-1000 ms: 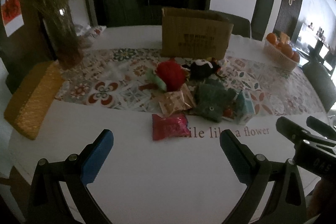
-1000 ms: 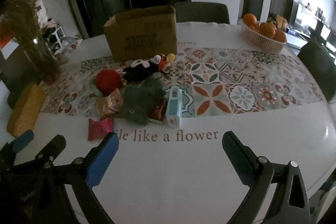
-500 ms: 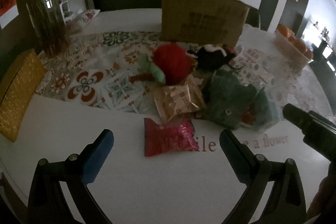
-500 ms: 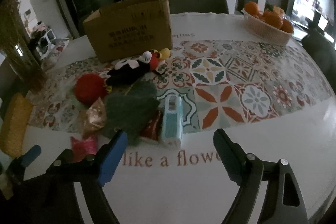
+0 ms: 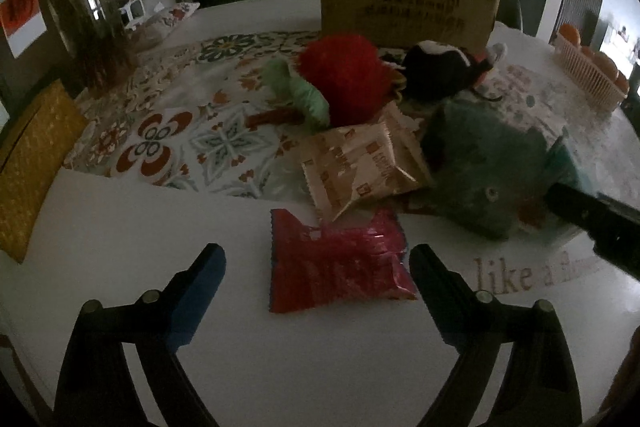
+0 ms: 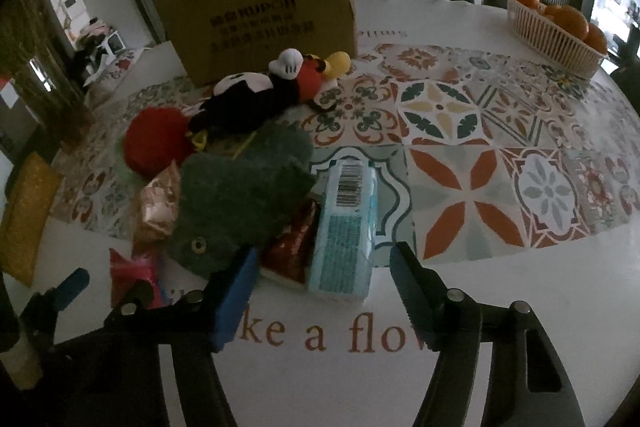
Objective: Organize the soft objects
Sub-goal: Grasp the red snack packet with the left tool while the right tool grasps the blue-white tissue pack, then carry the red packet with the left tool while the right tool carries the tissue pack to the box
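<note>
A pile of soft things lies on the patterned runner: a red pompom plush [image 5: 344,75], a dark green plush [image 6: 240,187], a black mouse plush [image 6: 272,91] and a gold snack packet [image 5: 356,163]. A red snack packet [image 5: 336,267] lies flat on the white table between the fingers of my left gripper [image 5: 316,267]. Its jaws are closing and the pads stand just clear of the packet. The near end of a light blue tissue pack [image 6: 346,227] sits between the fingers of my right gripper [image 6: 324,287]. These jaws are closing too, with gaps on both sides.
An open cardboard box [image 6: 260,11] stands behind the pile. A basket of oranges [image 6: 556,27] sits at the far right. A yellow woven block [image 5: 28,163] and a vase of dried stems [image 5: 92,7] are on the left. A red foil packet [image 6: 292,251] lies beside the tissue pack.
Both grippers have come down and forward toward the pile. The red packet now lies between the left fingers, the tissue pack between the right ones. Both jaws have narrowed, the right more.
</note>
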Motion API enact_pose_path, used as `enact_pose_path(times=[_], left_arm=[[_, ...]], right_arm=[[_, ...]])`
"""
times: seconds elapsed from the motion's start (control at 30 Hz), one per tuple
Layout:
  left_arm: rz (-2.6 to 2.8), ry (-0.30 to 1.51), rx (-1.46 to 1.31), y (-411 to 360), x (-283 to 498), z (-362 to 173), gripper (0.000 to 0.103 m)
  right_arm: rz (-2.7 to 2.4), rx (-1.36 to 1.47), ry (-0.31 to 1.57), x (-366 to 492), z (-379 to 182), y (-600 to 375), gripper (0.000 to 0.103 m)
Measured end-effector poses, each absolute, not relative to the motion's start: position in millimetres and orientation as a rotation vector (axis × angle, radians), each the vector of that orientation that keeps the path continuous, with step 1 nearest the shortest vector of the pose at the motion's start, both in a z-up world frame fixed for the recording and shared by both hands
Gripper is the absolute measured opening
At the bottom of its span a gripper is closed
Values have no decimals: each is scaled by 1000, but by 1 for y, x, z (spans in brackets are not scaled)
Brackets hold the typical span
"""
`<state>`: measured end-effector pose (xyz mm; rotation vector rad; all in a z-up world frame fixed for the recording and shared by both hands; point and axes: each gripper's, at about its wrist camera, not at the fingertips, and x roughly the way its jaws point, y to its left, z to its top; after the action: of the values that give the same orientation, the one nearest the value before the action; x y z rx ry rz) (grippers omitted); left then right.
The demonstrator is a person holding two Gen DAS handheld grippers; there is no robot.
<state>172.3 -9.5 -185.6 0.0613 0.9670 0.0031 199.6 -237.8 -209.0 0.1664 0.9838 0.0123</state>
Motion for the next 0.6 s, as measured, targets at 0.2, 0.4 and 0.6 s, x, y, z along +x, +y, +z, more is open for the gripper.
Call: enact_pose_path(times=[0.2, 0.4, 0.6], left_arm=[[-12, 982, 63, -11, 178, -195, 86], [-23, 990, 48, -13, 182, -199, 76], [-46, 1013, 15, -11, 183, -199, 67]], right_arm=[[10, 161, 978, 202, -214, -239, 58], [-7, 166, 975, 206, -219, -244, 43], [-23, 163, 980, 208, -221, -245, 30]])
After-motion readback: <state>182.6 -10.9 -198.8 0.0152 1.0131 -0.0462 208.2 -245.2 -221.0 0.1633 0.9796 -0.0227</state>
